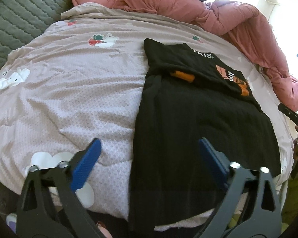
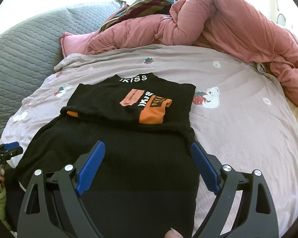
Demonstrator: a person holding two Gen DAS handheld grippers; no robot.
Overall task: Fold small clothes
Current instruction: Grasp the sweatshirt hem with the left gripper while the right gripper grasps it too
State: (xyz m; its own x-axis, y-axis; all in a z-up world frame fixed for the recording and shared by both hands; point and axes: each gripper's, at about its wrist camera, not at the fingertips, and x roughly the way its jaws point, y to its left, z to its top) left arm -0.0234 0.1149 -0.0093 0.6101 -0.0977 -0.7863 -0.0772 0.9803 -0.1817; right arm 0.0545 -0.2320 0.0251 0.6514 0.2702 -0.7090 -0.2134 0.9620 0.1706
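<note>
One black garment (image 2: 117, 158) lies on our bedspread (image 2: 238, 119) — two grippers, left gripper (image 1: 149, 154) and right gripper (image 2: 148, 158), both spread wide, grasping nothing.

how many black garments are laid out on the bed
1: a black knit top with orange patches, lying partly folded on the pale printed bedsheet; others may be hidden in the far pile.

1. The black top (image 2: 129, 158) is matt ribbed knit cloth with smooth orange and white printed patches.
2. The bed cover (image 1: 69, 103) is soft, finely textured cloth, slightly wrinkled.
3. The pink quilt (image 2: 228, 23) is puffy, smooth cloth.
4. The grey bedspread (image 2: 19, 55) is quilted cloth.
5. The right tongs (image 2: 147, 148) have matt black plastic arms, rough blue pads and shiny metal bolts.
</note>
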